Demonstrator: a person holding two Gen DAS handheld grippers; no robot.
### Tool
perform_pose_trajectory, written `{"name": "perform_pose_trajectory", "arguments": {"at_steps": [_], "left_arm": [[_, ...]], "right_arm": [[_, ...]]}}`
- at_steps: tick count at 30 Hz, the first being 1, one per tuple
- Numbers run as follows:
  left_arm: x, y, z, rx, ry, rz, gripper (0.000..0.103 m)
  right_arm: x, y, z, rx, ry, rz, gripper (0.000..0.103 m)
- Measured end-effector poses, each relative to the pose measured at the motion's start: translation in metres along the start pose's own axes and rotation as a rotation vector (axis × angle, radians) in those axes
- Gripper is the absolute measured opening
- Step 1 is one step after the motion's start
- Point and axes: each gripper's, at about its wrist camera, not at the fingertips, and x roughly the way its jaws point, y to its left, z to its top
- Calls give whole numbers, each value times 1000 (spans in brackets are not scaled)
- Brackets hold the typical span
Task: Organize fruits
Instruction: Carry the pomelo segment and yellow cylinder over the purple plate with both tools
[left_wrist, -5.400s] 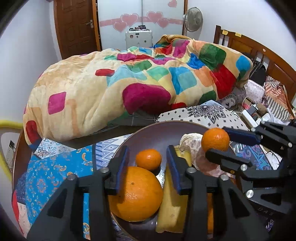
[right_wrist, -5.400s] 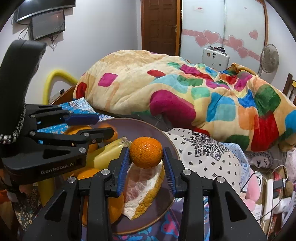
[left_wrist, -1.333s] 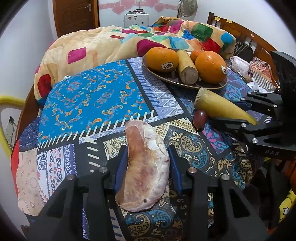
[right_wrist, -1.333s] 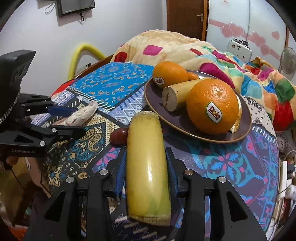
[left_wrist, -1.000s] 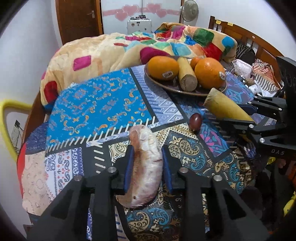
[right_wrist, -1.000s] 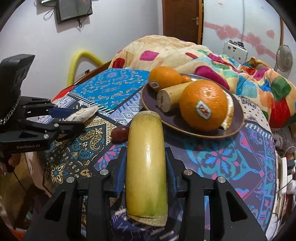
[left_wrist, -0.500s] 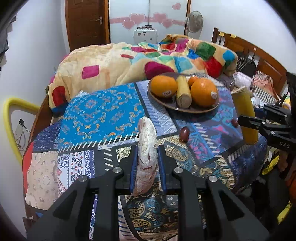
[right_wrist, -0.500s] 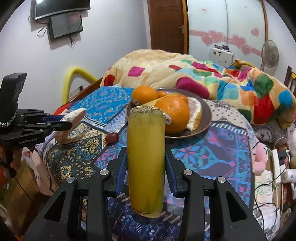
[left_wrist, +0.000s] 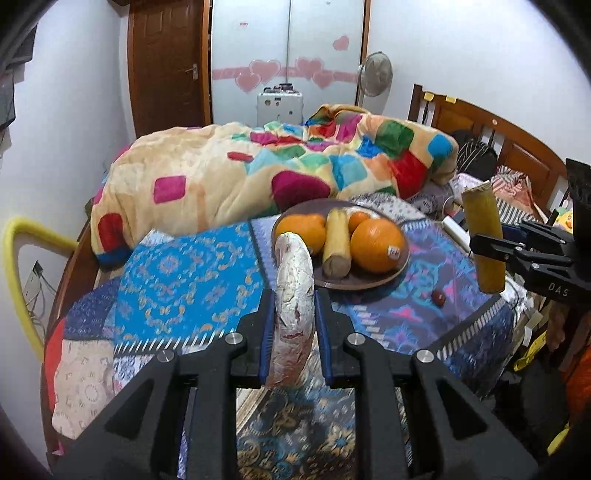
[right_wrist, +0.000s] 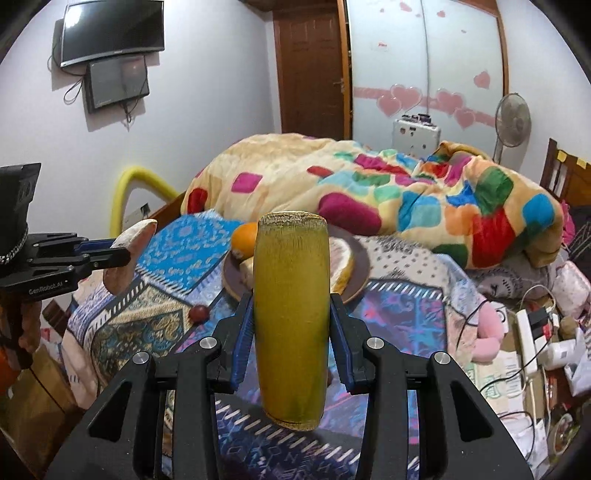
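Left gripper (left_wrist: 294, 321) pinches pomelo wedge (left_wrist: 294, 295), right gripper (right_wrist: 291, 332) clamps sugarcane piece (right_wrist: 291, 314), both above patterned surface (left_wrist: 192, 273). Plate (left_wrist: 373, 282) with oranges (left_wrist: 376, 245) ahead; small red fruit (left_wrist: 438, 297), possibly a jujube, beside it.

My left black plastic two-finger gripper (left_wrist: 293, 325) has angular arms, blue ribbed pads, silver round screws at the joints and white "GenRobot.AI" lettering. My right black plastic two-finger gripper (right_wrist: 291, 345) matches it: blue pads, silver screws, white "DAS" letters.
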Motion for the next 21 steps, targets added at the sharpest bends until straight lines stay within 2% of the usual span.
{"name": "perform_pose_trajectory", "arguments": {"at_steps": [9,21], "left_arm": [[20,-12,32,-16,-32,-58,21],[69,-23,62,-13,-13,-74,21]], "right_arm": [[9,-22,14,18,-20,-29,35],[54,-35,28,14,20,-34,35]]}}
